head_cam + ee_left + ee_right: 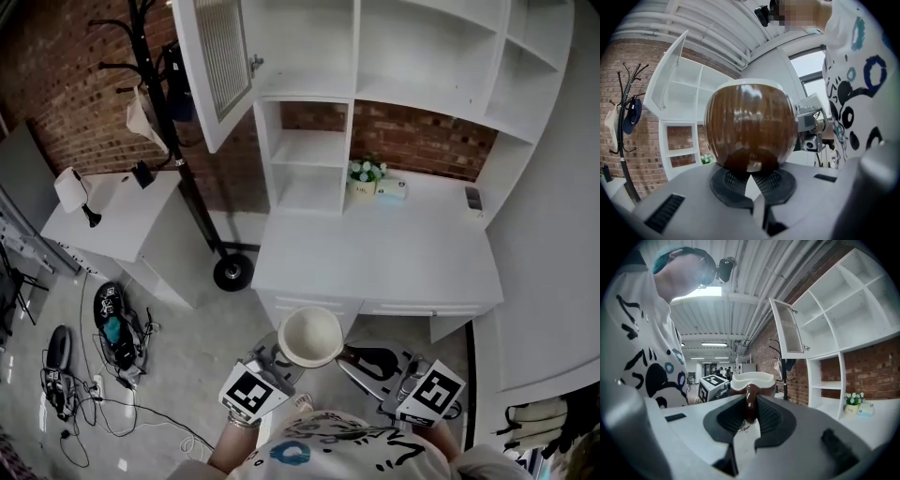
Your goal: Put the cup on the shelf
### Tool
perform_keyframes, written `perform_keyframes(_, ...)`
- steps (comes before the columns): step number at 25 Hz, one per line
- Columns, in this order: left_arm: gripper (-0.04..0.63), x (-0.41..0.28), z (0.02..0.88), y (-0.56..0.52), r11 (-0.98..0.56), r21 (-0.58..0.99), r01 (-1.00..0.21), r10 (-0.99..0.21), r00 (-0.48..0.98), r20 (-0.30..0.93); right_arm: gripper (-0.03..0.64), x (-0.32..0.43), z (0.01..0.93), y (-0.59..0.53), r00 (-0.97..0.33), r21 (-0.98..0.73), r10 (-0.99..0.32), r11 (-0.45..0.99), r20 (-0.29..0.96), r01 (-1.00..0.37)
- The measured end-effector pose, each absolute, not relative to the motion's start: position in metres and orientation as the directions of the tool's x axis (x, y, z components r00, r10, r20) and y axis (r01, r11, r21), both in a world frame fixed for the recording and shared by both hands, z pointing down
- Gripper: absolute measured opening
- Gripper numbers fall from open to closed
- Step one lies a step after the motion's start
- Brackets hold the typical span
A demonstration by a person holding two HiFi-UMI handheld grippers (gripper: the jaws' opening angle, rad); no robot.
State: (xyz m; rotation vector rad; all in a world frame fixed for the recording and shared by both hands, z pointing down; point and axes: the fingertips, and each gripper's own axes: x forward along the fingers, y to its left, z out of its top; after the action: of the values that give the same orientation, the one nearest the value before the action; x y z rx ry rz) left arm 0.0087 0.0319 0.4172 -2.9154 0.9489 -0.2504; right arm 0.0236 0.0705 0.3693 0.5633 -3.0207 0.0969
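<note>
- The cup (310,336) is being carried close to the person's body, mouth upward, between the two tools and well apart from any shelf.
- Its handle (749,409) is being pinched between the jaws of the right gripper (749,398). This hold is probably being chosen because the rounded brown wall offers the pads no flat face.
- The left gripper (751,176) is being held with its jaws drawn almost together and nothing between them. The cup's base is being met by their tips, apparently as a prop from below against tipping about the handle.
- Relative to the tools, the cup is being shown just beyond and above the left tips. On the right side only the handle is being enclosed, and the bowl is lying past the right tips with its white rim level.
- Further out, the white desk (394,258) is being faced across its front edge. A small potted plant (366,172) is being shown at its back, against the brick.
- Farthest, the shelf unit (312,192) is being presented with bare open compartments beside the plant and above it — any of these is judged a workable target. The open cabinet door (220,56) is being left clear of the likely path.
</note>
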Motion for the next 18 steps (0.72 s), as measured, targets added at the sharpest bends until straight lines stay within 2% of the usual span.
perform_keyframes(6,0.015,-0.026,0.424,0.001,-0.807,-0.112,-0.579,-0.59,0.798,0.122,0.063,-0.012,0.375,0.041,-0.92,-0.047,-0.383,0.921,0.08,-0.387)
perform_keyframes(18,0.015,-0.037,0.443,-0.044,-0.817,-0.056,-0.573,-0.575,0.806,0.14,0.064,-0.025,0.391,-0.006,-0.913,-0.098,-0.39,0.91,0.12,-0.402)
